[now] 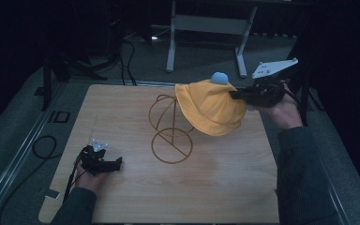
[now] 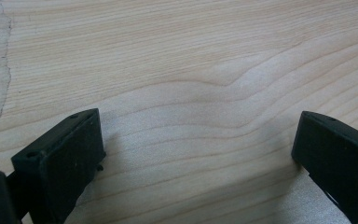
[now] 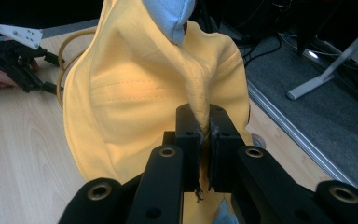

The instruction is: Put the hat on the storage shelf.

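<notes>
Resting low on the wooden table (image 1: pixel 136 197), the left gripper (image 1: pixel 115 165) has its jaws spread, with the wire stand (image 1: pixel 171 136) to its right, beyond which the right gripper (image 3: pixel 204 135) pinches a fold of the raised yellow hat (image 1: pixel 213 108).

Hat (image 3: pixel 135 93): crown and blue pompom (image 3: pixel 170 14) cut off by the top edge, beyond the right hand-held gripper (image 3: pixel 204 135). Wire stand (image 1: pixel 168 126): upper part hidden under the hat, left of that hand-held gripper.
</notes>
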The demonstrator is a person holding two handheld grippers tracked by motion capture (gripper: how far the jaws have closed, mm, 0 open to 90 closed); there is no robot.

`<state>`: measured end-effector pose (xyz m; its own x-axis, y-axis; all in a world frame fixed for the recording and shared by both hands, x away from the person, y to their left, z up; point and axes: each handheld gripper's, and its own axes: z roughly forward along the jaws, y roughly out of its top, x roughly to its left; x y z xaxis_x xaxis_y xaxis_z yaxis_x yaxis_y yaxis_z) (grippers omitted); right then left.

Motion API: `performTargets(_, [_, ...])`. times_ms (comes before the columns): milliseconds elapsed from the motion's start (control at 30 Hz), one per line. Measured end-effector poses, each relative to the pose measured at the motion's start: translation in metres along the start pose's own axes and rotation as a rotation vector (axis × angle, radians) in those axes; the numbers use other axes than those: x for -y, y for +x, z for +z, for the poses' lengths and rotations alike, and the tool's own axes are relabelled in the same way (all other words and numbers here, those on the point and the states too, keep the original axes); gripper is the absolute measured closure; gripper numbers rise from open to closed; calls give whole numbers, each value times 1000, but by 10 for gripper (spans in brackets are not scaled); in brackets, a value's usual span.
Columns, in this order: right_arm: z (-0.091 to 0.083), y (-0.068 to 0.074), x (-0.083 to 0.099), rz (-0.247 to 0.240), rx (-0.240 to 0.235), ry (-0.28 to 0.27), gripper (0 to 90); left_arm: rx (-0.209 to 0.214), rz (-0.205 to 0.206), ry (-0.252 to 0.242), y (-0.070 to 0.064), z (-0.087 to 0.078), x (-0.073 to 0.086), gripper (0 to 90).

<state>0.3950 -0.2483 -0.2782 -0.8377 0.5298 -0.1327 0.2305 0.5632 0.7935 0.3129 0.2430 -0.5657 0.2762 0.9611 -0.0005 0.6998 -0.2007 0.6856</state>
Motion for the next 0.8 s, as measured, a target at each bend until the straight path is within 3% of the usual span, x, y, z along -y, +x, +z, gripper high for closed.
performTargets(800, [28, 11, -29, -27, -1, 10, 850, 0, 0, -1, 0, 0, 0, 22])
